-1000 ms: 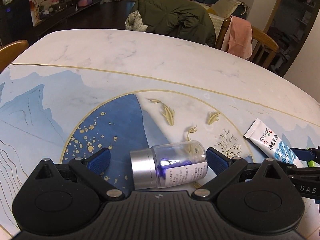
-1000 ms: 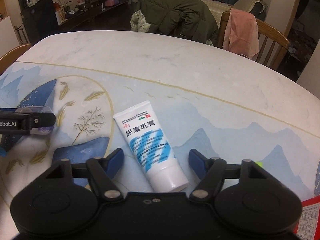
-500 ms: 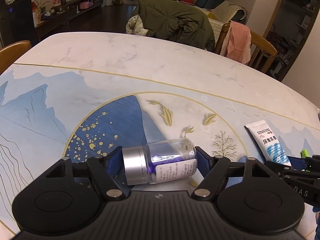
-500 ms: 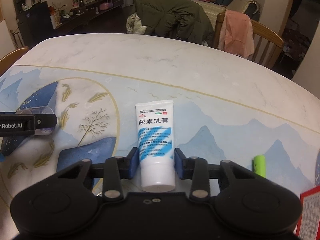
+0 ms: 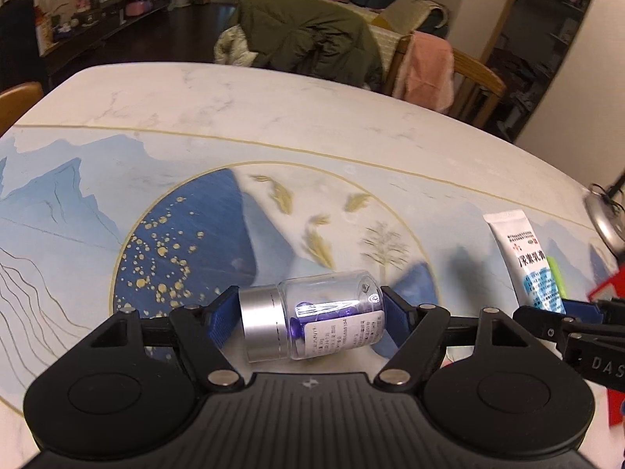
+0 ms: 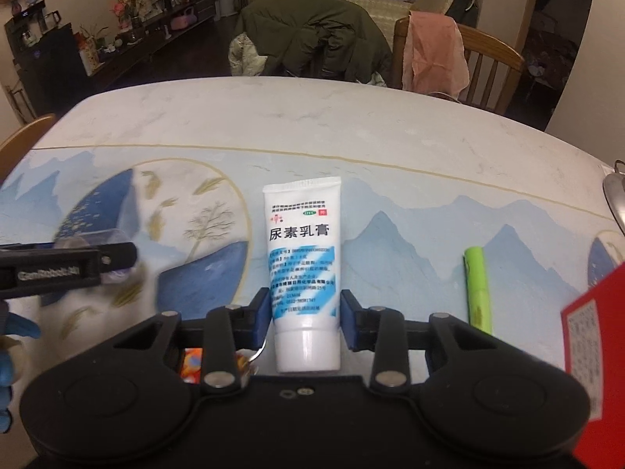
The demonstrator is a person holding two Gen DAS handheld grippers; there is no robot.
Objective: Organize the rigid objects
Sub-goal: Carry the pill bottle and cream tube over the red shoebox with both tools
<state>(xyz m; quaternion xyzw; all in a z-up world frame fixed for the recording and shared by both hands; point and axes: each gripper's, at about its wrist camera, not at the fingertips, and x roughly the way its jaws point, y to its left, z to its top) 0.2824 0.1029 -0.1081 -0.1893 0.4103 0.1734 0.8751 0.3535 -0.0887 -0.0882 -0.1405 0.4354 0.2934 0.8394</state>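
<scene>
My left gripper (image 5: 310,318) is shut on a clear pill bottle (image 5: 312,318) with a silver cap and purple capsules, held sideways and lifted above the painted table (image 5: 273,117). My right gripper (image 6: 304,314) is shut on a white and blue cream tube (image 6: 302,258), cap toward me, lifted off the table. The tube also shows at the right of the left wrist view (image 5: 525,262). The left gripper's side and the bottle's end show at the left of the right wrist view (image 6: 70,269).
A green cylinder (image 6: 478,289) lies right of the tube. A red box (image 6: 593,336) is at the near right. A metal object (image 6: 613,195) sits at the table's right edge. Chairs with a green coat (image 6: 312,39) and pink cloth (image 6: 433,51) stand behind the table.
Both grippers have closed, the left on the bottle and the right on the tube. Both have since lifted their objects off the table.
</scene>
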